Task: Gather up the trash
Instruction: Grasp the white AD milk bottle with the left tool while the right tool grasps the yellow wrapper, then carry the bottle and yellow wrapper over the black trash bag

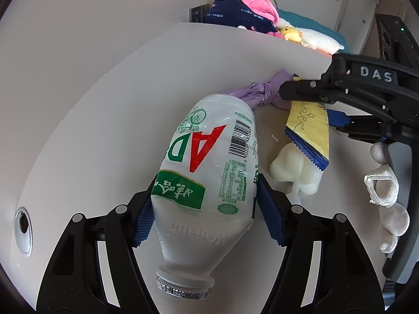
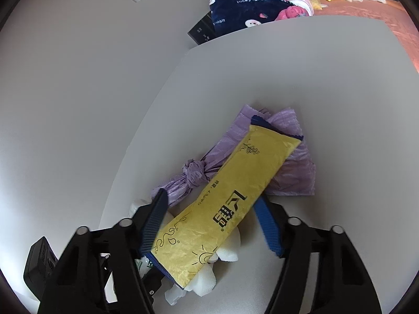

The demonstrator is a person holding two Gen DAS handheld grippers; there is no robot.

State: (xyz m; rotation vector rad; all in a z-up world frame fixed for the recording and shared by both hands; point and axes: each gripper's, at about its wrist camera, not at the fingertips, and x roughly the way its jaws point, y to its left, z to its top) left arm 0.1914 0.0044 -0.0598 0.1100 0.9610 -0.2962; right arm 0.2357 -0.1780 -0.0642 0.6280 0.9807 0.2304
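White table [image 1: 104,104], white wall [image 1: 104,5], bed [image 2: 366,18] with clothes [image 2: 251,2]

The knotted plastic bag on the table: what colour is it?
Pale purple bag, clearest in the right wrist view.

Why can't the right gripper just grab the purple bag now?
Probably it can't yet: the yellow packet sits between the right gripper's jaws and lies across the purple bag, so the packet blocks the way.

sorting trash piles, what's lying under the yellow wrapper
The flat yellow foil wrapper overlies a knotted purple plastic bag and white foam pieces. How far each runs beneath it is covered.
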